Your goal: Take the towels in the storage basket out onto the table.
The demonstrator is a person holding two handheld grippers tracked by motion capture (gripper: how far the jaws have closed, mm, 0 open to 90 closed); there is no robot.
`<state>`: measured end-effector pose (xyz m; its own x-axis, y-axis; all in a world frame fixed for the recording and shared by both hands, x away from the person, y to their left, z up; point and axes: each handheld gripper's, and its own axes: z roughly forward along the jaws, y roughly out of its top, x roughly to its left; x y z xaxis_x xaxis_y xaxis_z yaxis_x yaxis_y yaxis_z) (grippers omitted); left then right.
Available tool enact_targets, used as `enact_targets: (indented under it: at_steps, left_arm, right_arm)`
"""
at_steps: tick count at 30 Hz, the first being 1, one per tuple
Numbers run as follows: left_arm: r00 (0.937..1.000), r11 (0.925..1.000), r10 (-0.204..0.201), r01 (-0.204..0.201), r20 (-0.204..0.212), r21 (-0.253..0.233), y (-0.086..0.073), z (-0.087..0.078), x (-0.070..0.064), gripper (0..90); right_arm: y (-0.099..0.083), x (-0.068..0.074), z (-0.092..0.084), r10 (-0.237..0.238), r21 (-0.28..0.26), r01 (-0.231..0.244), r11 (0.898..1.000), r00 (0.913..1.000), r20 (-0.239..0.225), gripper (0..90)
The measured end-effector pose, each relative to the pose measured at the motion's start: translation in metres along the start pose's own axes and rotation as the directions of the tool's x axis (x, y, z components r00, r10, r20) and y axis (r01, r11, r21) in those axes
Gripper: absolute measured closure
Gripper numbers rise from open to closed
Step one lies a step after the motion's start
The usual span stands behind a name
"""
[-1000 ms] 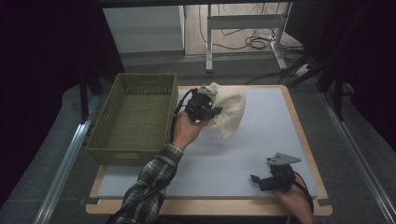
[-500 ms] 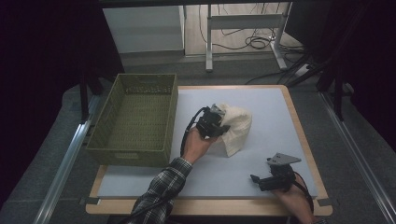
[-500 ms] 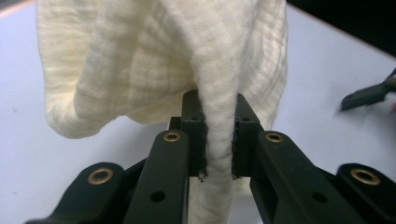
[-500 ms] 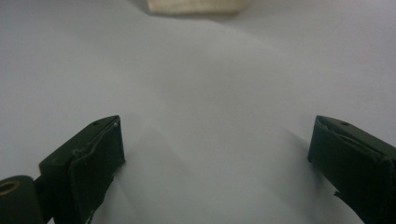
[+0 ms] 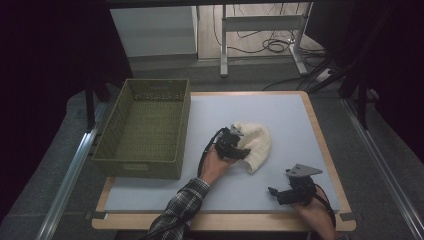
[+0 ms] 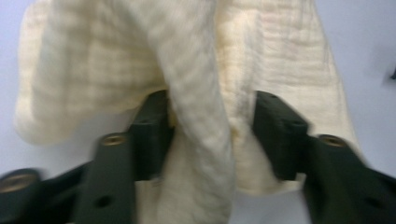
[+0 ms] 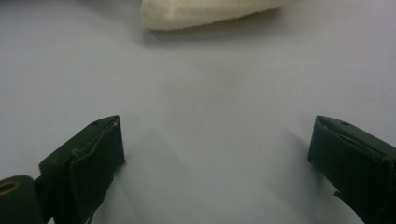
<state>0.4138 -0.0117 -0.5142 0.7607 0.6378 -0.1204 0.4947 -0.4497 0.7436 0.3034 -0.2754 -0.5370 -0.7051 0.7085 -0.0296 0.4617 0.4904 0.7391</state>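
A cream-coloured cloth lies bunched on the pale mat near the middle of the table. My left gripper is at its left edge, low over the mat. In the left gripper view a fold of the cloth runs between the two jaws of my left gripper, which have just been opening and stand apart without pinching it. My right gripper rests near the front right of the mat, open and empty, with the cloth's edge farther off ahead of it.
An olive woven basket stands on the left side of the table, with nothing in it. The wooden table rim frames the mat. Beyond the table are metal legs and cables on the floor.
My left hand brought the cloth from beside the basket down to the middle of the mat, toward the front right. The cloth now lies flatter. My right gripper has not moved.
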Motion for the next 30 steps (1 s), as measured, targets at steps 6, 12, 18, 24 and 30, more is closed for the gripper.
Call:
enact_targets:
  at_steps: [6,12,18,24,30]
  left_arm:
    - [0.9991,0.9976,0.035,-0.036,-0.022,-0.059,0.0,-0.028,0.0,25.1]
    - [0.9991,0.9956,0.02,-0.023,-0.037,-0.091,-0.013,-0.05,0.004,28.9]
    - [0.9974,0.9966,0.032,-0.037,-0.064,-0.074,-0.034,-0.049,0.004,41.1]
    - [0.9958,0.9974,0.035,-0.04,-0.085,-0.06,-0.045,-0.038,0.004,38.5]
    - [0.9916,0.9975,0.05,-0.055,-0.12,-0.043,-0.047,-0.027,0.009,34.9]
  right_arm:
    - [0.0,0.0,0.0,-0.002,0.001,0.002,1.0,1.0,0.002,3.5]
    - [0.001,0.0,0.0,-0.007,0.006,0.007,1.0,1.0,0.001,3.5]
    - [0.0,-0.003,-0.005,0.017,-0.011,-0.016,1.0,0.9996,0.024,18.7]
    - [0.008,-0.002,-0.01,0.051,-0.04,-0.052,0.998,0.9982,-0.032,34.7]
    - [0.031,0.007,0.002,0.065,-0.07,-0.072,0.995,0.9924,-0.105,37.9]
